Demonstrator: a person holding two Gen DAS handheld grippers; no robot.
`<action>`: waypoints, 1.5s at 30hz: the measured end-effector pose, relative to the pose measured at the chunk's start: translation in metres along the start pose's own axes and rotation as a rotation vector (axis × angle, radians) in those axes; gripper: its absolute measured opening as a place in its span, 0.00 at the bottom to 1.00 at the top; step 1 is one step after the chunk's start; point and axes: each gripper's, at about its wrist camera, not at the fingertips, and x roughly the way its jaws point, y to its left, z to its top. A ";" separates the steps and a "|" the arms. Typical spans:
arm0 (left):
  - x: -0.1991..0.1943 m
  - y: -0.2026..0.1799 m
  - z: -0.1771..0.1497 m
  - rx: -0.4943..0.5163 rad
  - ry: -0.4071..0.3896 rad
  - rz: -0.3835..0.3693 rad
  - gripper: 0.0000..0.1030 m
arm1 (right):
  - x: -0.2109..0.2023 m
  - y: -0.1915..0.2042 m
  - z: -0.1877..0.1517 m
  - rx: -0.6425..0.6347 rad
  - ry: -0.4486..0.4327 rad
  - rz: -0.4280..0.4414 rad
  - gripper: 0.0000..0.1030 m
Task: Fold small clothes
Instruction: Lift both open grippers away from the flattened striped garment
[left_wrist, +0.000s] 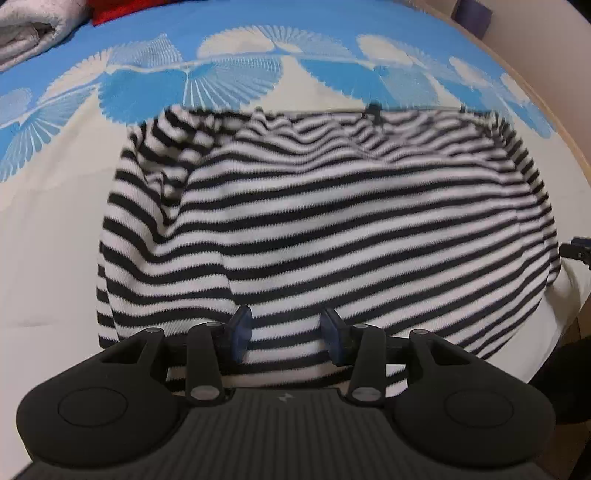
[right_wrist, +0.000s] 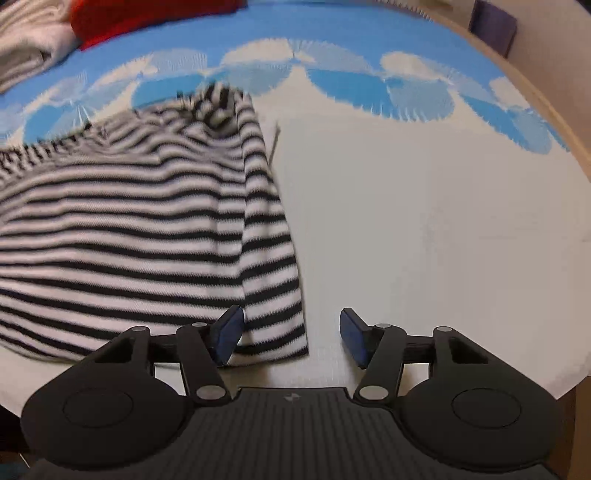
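At the near hem, the left claw (left_wrist: 284, 338) and right claw (right_wrist: 291, 336) gape, released, straddling the striped garment (left_wrist: 325, 229) lying on the bed (left_wrist: 51, 240). Soft, light knit, probably floppy: pinch hem corners. Beyond, bunched far edge.

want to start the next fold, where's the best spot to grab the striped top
Probably the near hem of the black-and-white striped knit top, one corner per tool, coming from the near side. That edge lies flat on the white and blue patterned cloth, right before the open left tool and right tool.
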 end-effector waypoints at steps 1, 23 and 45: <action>-0.006 0.002 0.001 -0.018 -0.019 -0.006 0.45 | -0.004 -0.001 0.000 0.012 -0.018 0.000 0.57; -0.176 0.075 -0.056 -0.219 -0.549 0.128 0.47 | -0.064 0.095 -0.020 -0.013 -0.254 0.192 0.57; -0.191 0.173 -0.087 -0.468 -0.569 0.090 0.47 | -0.056 0.340 -0.048 -0.407 -0.279 0.436 0.31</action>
